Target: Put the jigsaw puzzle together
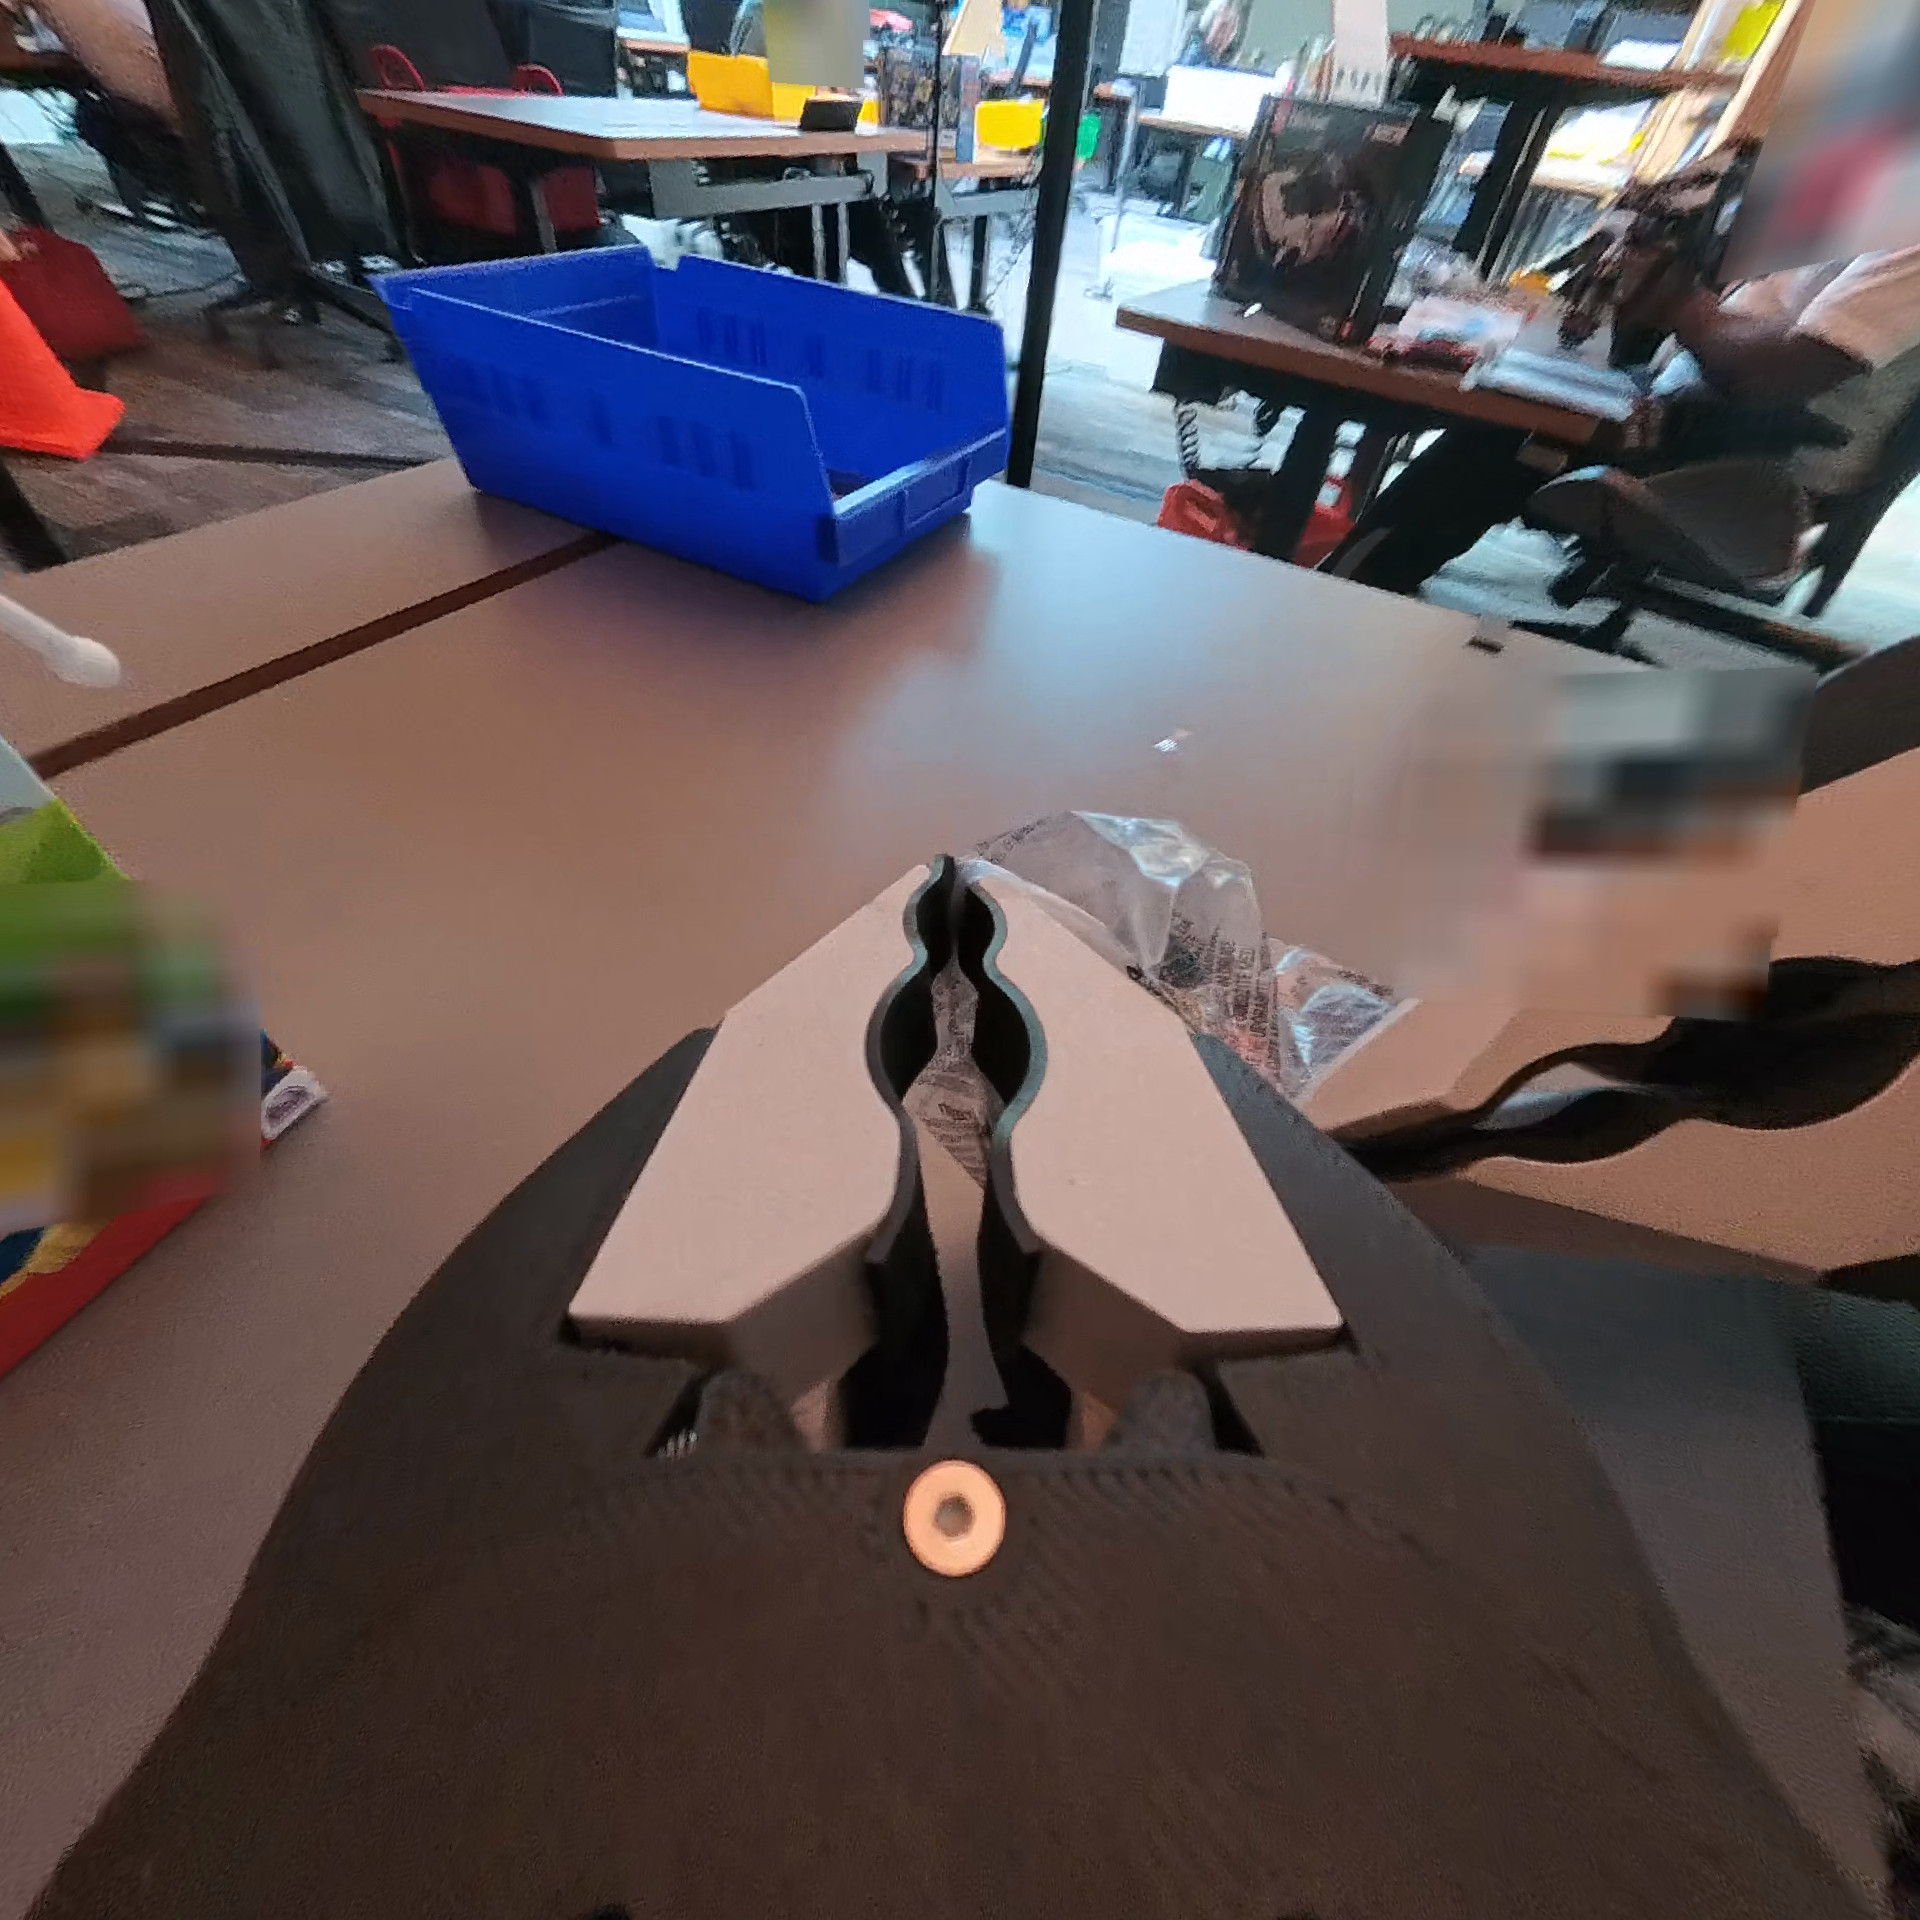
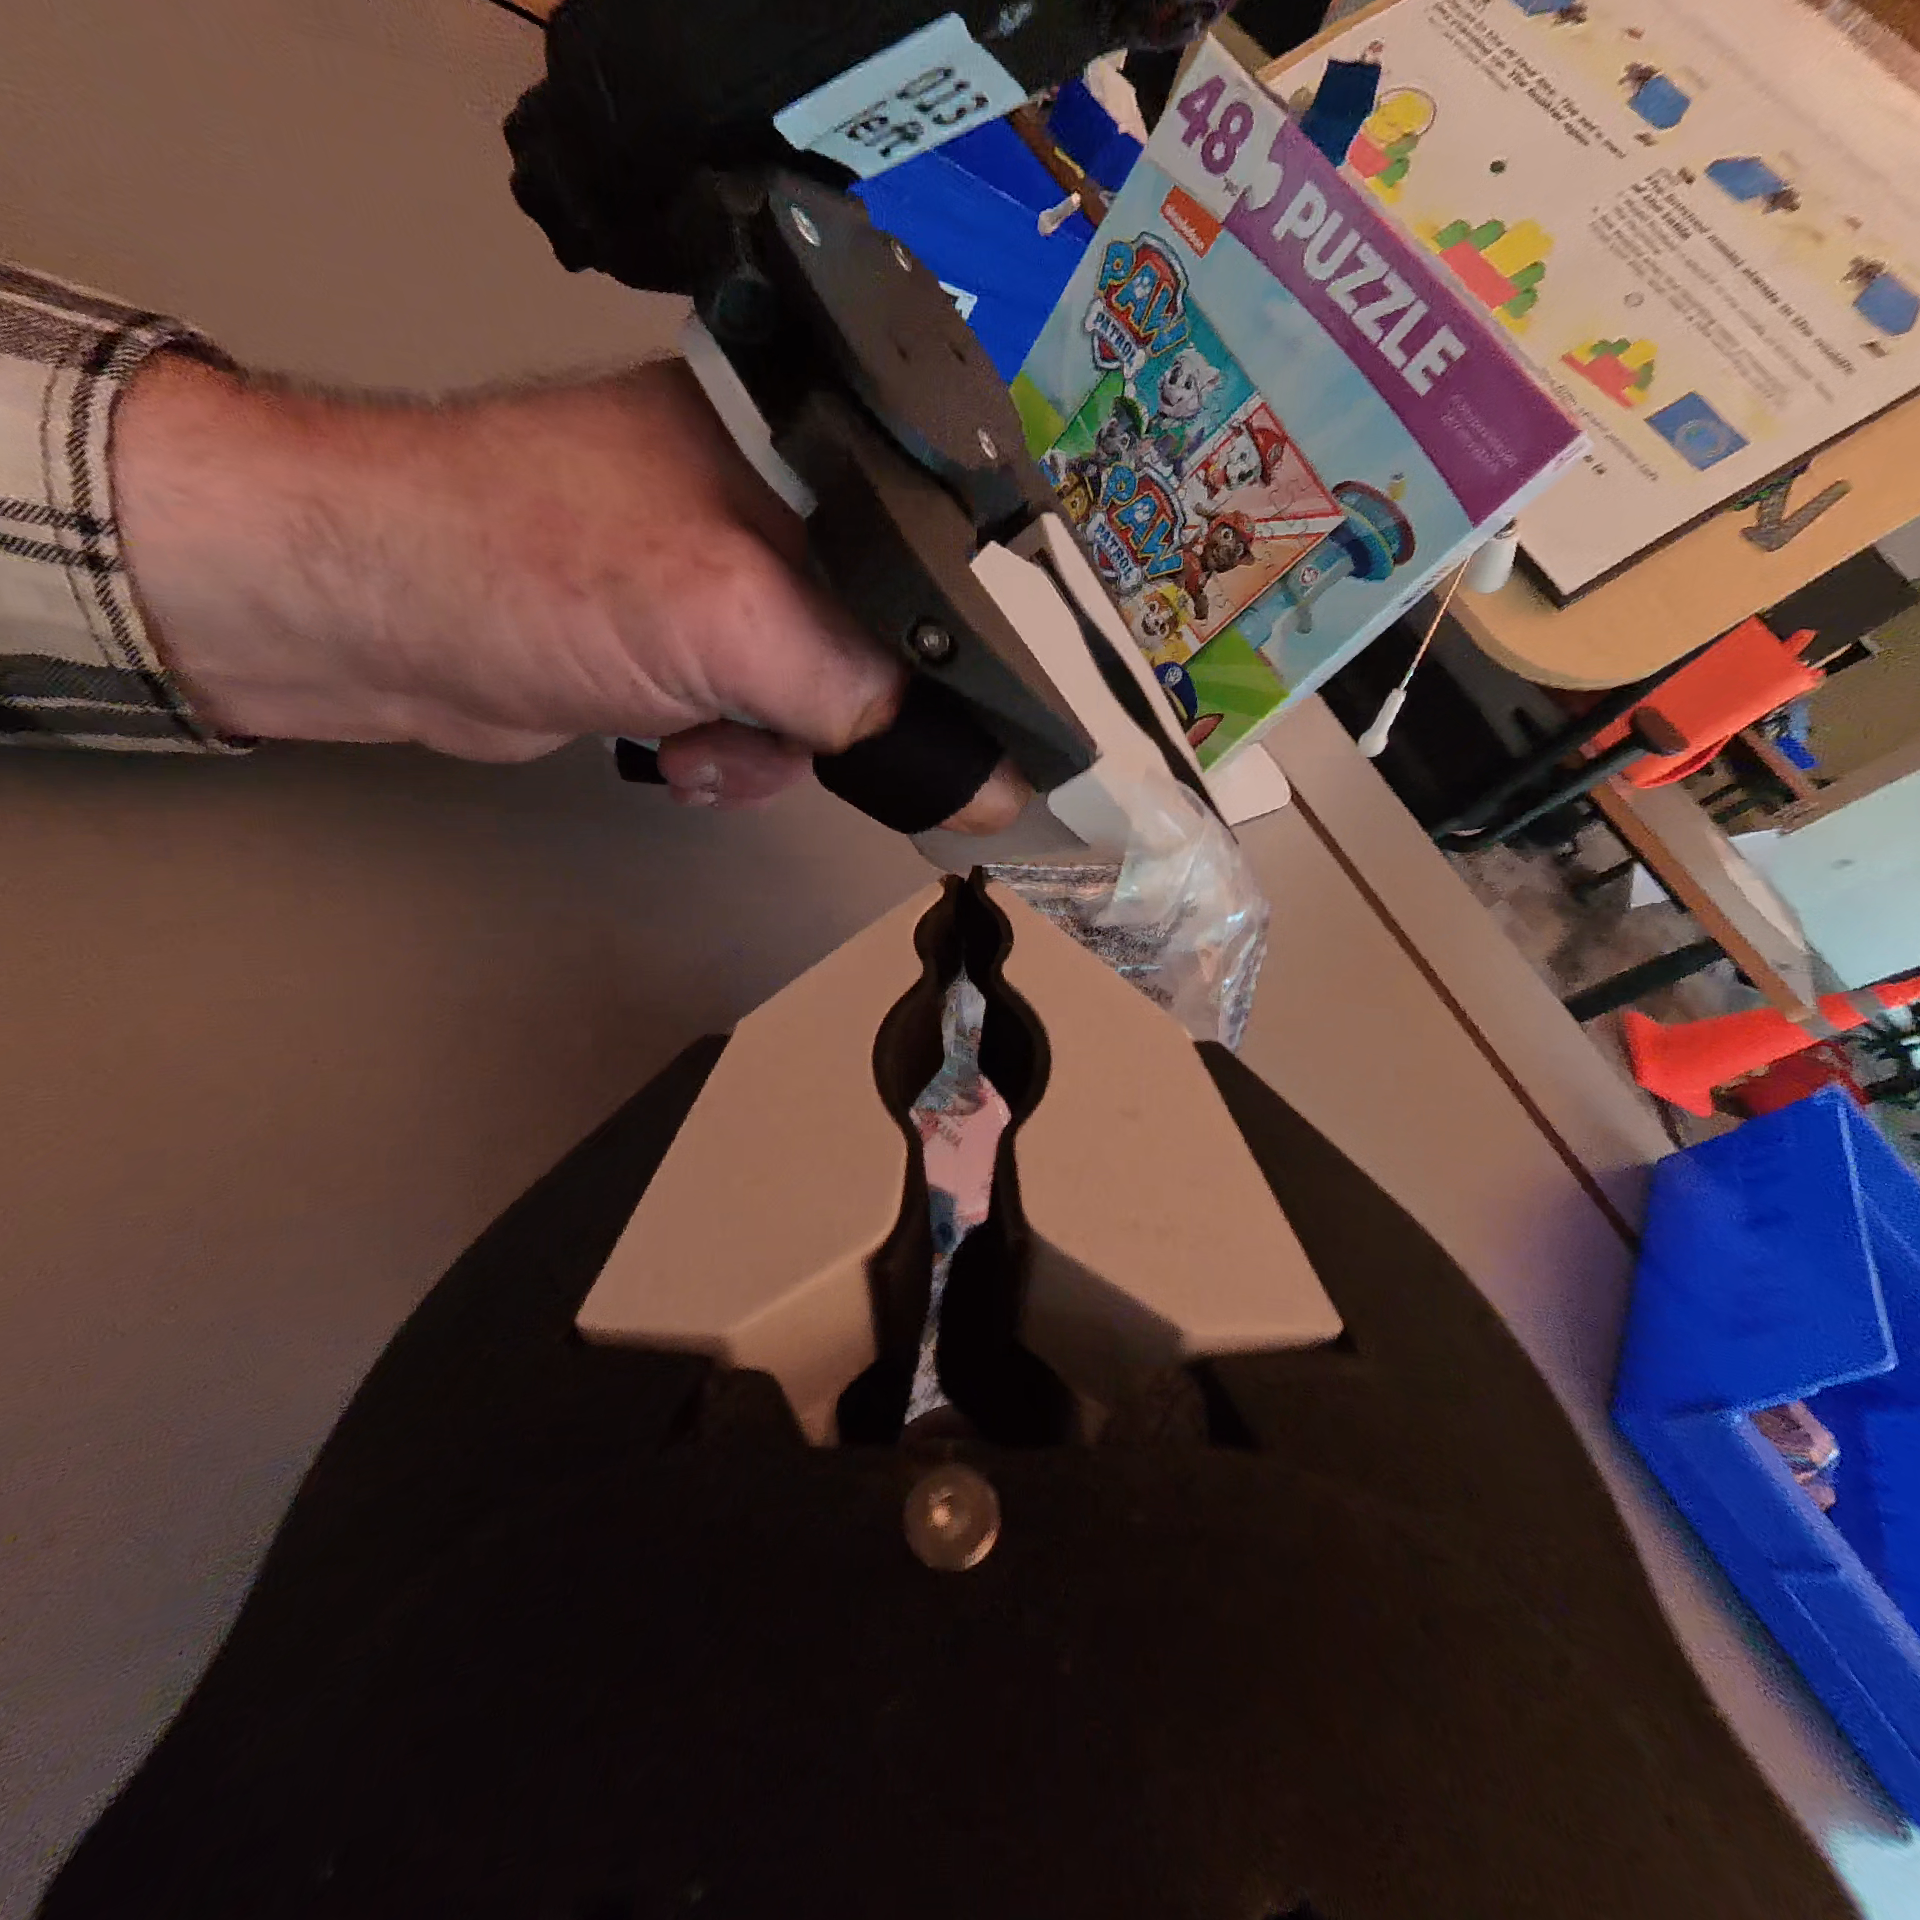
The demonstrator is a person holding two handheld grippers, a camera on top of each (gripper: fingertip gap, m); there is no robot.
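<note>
left gripper [image 1: 951, 883]: pinching plastic bag [image 1: 1164, 914] | right gripper [image 2: 961, 894]: pinching same bag | puzzle box [image 2: 1299, 416] at 1 o'clock | blue bin [image 1: 707, 416] at 11 o'clock

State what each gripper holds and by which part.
Both are shut on the clear plastic bag: left gripper and right gripper each pinch a crumpled edge.

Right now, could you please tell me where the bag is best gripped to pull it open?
Grip the bag by its thin, crumpled edge, coming in from opposite sides. The left gripper and right gripper are both shut on that film, which looks flat and slack enough to pinch between the fingers.
</note>
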